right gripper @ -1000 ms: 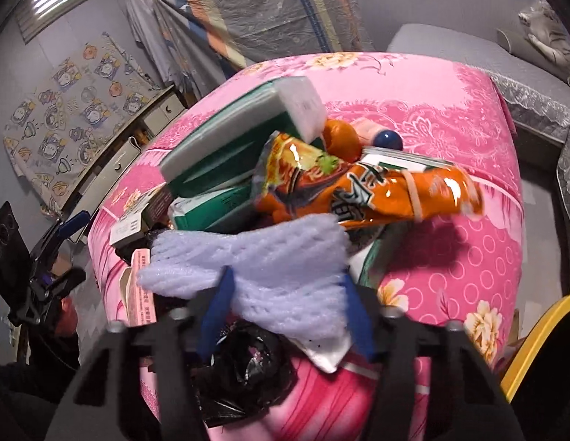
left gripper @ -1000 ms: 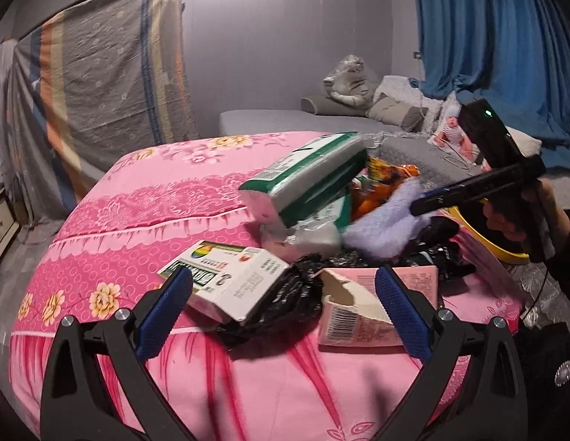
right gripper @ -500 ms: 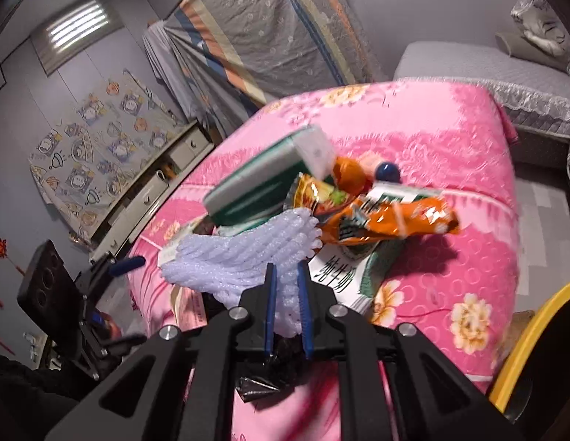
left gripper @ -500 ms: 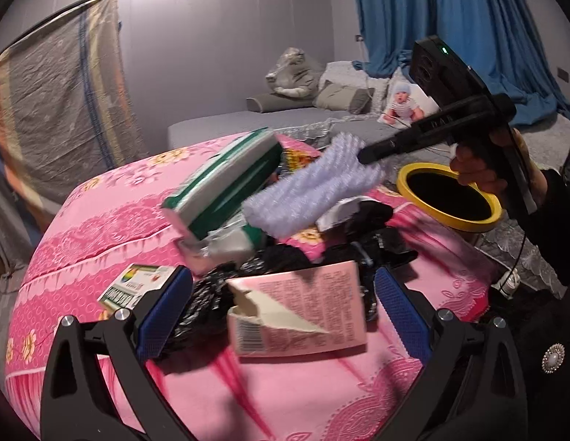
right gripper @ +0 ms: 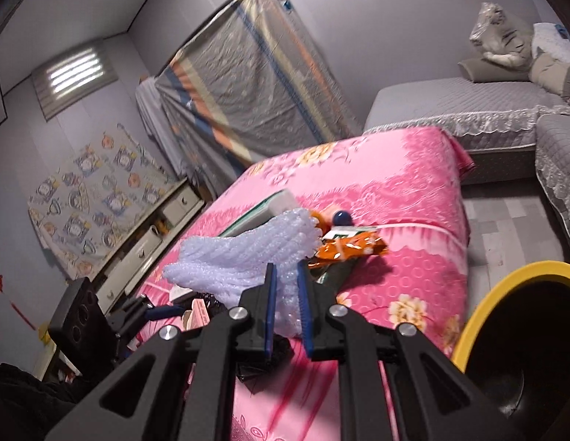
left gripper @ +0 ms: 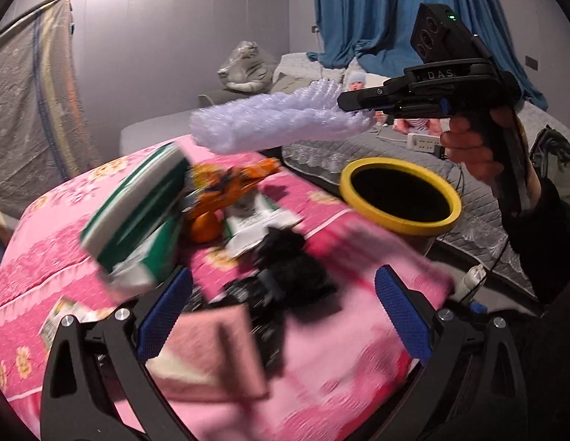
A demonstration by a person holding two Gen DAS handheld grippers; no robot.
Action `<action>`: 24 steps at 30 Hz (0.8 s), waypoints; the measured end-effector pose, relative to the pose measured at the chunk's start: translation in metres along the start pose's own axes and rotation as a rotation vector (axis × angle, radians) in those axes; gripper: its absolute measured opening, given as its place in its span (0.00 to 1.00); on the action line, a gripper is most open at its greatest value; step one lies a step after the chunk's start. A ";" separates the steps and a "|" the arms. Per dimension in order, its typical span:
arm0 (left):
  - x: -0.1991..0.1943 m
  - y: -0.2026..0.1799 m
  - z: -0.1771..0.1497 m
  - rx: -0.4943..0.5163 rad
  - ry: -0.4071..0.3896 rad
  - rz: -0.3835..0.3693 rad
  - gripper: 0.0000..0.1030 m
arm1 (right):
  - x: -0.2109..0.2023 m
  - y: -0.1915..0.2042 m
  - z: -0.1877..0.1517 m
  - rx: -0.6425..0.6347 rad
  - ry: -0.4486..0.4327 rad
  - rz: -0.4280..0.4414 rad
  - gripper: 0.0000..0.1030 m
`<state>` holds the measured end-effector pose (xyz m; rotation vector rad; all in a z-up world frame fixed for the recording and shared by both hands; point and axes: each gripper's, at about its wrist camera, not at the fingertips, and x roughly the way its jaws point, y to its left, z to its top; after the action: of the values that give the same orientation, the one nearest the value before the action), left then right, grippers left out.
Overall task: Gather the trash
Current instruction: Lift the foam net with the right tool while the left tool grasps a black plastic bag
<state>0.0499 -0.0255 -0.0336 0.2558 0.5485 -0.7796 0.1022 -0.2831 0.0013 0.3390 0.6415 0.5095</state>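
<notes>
1. We hold the right gripper (right gripper: 287, 307) clamped on one end of the white foam net sleeve (left gripper: 277, 121). The sleeve hangs in the air, clear of the pink-covered table (left gripper: 321, 386), with most of its length sticking out past the fingers.
2. The yellow-rimmed bin (left gripper: 399, 222) stands just beside the table on our right. In the left wrist view the sleeve sits above and to the left of the bin mouth, not over it. We judge this item lifted but not yet dropped.
3. The left gripper (left gripper: 283, 316) carries nothing; its blue pads stand wide apart above the near end of the pile.
4. Trash left on the table:
   - green and white box (left gripper: 138, 205), tilted on the heap;
   - orange snack bag (left gripper: 233, 187);
   - black plastic bag (left gripper: 288, 275);
   - pink carton (left gripper: 211, 356), nearest the left gripper, blurred.
5. We cannot see into the bin, so we cannot tell what it already holds.
6. Judgement: the task is at an early stage, with most of the pile untouched.
</notes>
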 end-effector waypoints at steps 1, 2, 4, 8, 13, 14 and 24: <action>0.005 -0.006 0.004 0.005 0.003 0.000 0.92 | -0.006 -0.002 -0.001 0.003 -0.014 -0.010 0.11; 0.014 -0.011 0.008 0.012 0.020 0.006 0.92 | -0.009 -0.005 -0.003 0.006 -0.021 -0.015 0.11; 0.029 -0.016 0.012 0.022 0.058 0.006 0.92 | -0.018 -0.010 -0.005 0.020 -0.033 -0.023 0.11; 0.055 -0.018 0.020 0.028 0.133 -0.006 0.92 | -0.032 -0.020 -0.011 0.044 -0.049 -0.033 0.11; 0.082 -0.006 0.020 0.002 0.221 0.003 0.80 | -0.048 -0.028 -0.016 0.070 -0.080 -0.039 0.11; 0.087 -0.005 0.020 -0.006 0.242 0.000 0.74 | -0.051 -0.029 -0.017 0.073 -0.085 -0.041 0.11; 0.099 0.003 0.015 -0.060 0.290 0.019 0.34 | -0.062 -0.031 -0.020 0.091 -0.105 -0.041 0.11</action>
<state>0.1151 -0.0887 -0.0760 0.3202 0.8402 -0.7106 0.0572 -0.3394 0.0021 0.4348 0.5701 0.4212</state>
